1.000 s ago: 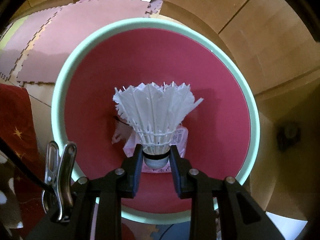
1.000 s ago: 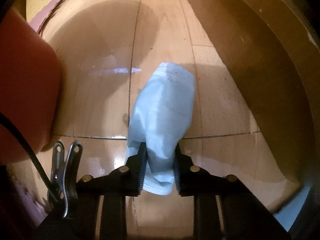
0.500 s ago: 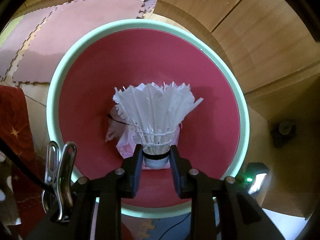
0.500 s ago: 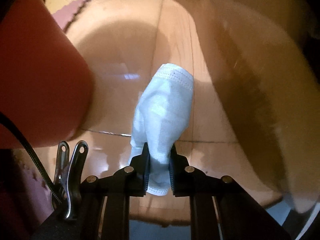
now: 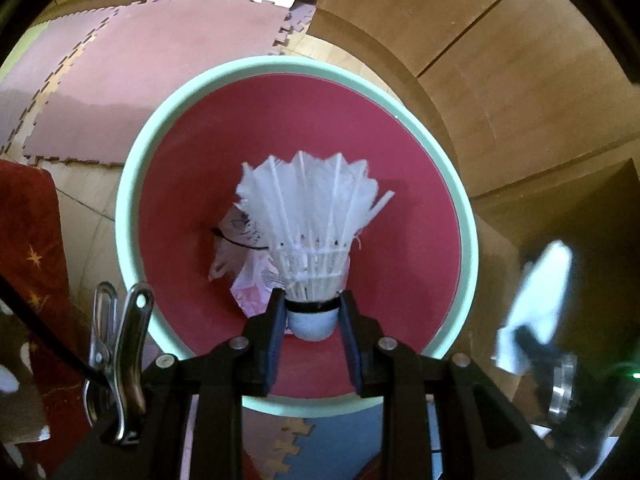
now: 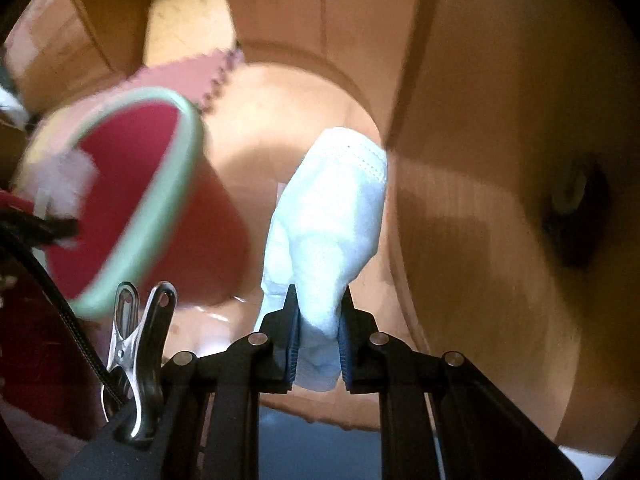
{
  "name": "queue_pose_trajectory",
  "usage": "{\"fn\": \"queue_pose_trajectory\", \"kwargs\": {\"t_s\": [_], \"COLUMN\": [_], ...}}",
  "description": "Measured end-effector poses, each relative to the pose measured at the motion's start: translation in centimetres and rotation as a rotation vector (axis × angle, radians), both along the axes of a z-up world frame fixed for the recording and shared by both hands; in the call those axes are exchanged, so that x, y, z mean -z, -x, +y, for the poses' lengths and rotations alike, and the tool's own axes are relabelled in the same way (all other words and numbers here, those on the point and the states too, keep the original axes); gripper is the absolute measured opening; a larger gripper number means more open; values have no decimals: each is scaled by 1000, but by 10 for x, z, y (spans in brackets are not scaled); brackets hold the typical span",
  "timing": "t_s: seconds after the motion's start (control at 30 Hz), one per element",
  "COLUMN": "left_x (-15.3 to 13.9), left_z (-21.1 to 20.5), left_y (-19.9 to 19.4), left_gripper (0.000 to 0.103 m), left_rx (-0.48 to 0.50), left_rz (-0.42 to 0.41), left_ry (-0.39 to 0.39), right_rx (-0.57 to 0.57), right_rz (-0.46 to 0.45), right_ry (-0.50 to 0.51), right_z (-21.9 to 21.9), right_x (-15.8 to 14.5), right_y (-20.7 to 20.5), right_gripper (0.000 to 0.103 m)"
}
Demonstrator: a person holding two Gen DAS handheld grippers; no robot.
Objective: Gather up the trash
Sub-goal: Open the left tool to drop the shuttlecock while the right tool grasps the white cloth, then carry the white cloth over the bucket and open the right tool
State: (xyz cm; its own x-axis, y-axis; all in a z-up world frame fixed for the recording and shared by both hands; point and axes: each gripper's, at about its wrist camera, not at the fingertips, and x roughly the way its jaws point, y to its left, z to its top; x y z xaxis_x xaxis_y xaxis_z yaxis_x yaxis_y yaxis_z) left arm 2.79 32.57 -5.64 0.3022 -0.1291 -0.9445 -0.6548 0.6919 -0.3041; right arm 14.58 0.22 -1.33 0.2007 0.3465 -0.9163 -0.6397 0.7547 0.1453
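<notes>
My left gripper [image 5: 313, 312] is shut on the cork of a white feather shuttlecock [image 5: 312, 224] and holds it over the open mouth of a red bin with a mint green rim [image 5: 132, 184]. Crumpled pink and white paper [image 5: 248, 276] lies at the bin's bottom. My right gripper [image 6: 319, 312] is shut on a light blue face mask [image 6: 332, 208], lifted above the wooden floor, right of the bin [image 6: 132, 216]. The mask and right gripper show blurred at the right of the left wrist view [image 5: 536, 300].
Pink foam puzzle mats [image 5: 140, 72] lie behind the bin. A dark red starred cloth [image 5: 28, 232] lies at the left. Wooden cabinet panels [image 5: 500, 60] stand to the right. A dark round object [image 6: 576, 216] sits on the wood at right.
The right gripper has lifted the mask off the floor and swung toward the bin, which now shows in its view. The left gripper has risen a little above the bin with the shuttlecock.
</notes>
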Motion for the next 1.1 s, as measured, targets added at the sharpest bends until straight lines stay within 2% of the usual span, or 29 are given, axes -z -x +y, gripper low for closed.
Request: {"fn": "queue_pose_trajectory", "kwargs": {"t_s": [0.1,0.2,0.3,0.43,0.57,0.63,0.73,0.87,1.1], "left_x": [0,-1,0,6,8,7,3,-1,-11], "left_z": [1,2,3,7,10,10,13,20,36], "left_y": [0,1,2,3,3,3,4,11,29], "left_gripper": [27,27,27,27,28,34,38,39,38], "left_rx": [-5,-6,-3,-11,-12,-9,-14,-45,-134], "left_rz": [1,2,5,18,22,21,19,21,28], "left_ry": [4,2,-7,-14,-23,-39,-72,-111,-219], "right_rx": [-47,-86,-128,-151,-181,-184,-191,-196,-84], "right_rz": [-4,-12,-43,-4,6,6,11,14,-44], "right_ry": [-78,-152,-188,-239,-241,-233,-225,-216,-189], "right_z": [12,31,56,82,102,106,101,105,89], "right_x": [-27,-38,-31,-13,-3,0,-1,3,2], "right_y": [10,27,43,47,50,48,44,42,21], "right_gripper": [17,17,18,18,20,25,29,33,39]}}
